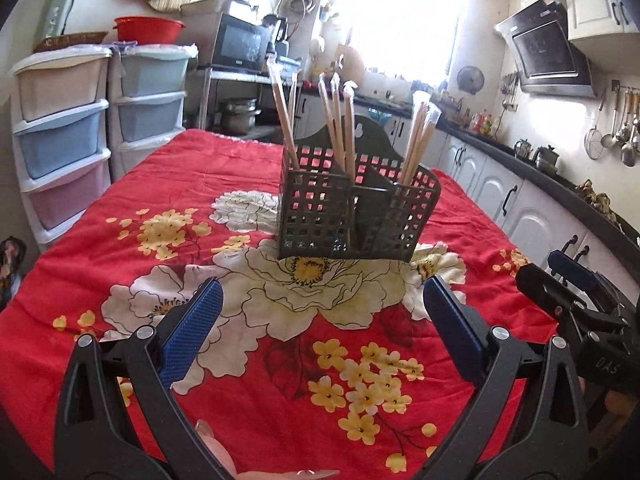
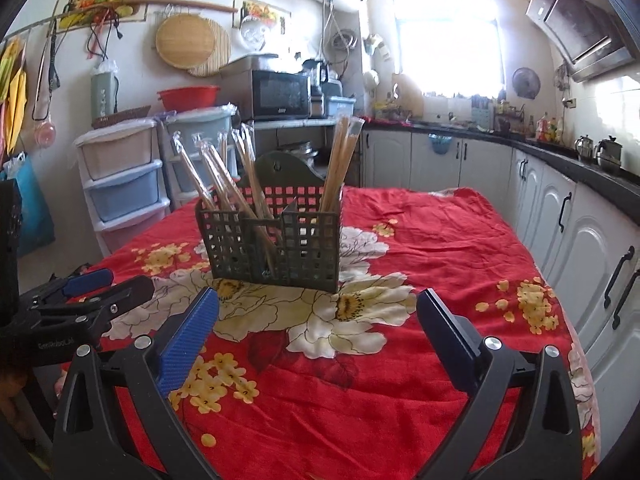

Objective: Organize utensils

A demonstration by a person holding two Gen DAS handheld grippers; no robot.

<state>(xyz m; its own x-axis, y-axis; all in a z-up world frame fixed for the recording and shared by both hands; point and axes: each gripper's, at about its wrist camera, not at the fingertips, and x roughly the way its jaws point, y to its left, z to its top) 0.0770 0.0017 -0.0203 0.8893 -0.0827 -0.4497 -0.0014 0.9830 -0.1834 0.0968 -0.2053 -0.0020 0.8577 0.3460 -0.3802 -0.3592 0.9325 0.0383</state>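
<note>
A: Where's the caddy?
B: Dark lattice caddy (image 1: 356,208) at twelve o'clock, upright on the red floral tablecloth (image 1: 248,360). Wrapped chopsticks (image 1: 340,120) stand in its compartments.
A: Grippers?
B: Left gripper (image 1: 322,300) spread wide, holding nothing. Right gripper (image 2: 318,308) likewise agape, empty, short of the caddy.

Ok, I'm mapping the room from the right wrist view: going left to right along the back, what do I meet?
Plastic drawer units → red basin → microwave → window → range hood.
</note>
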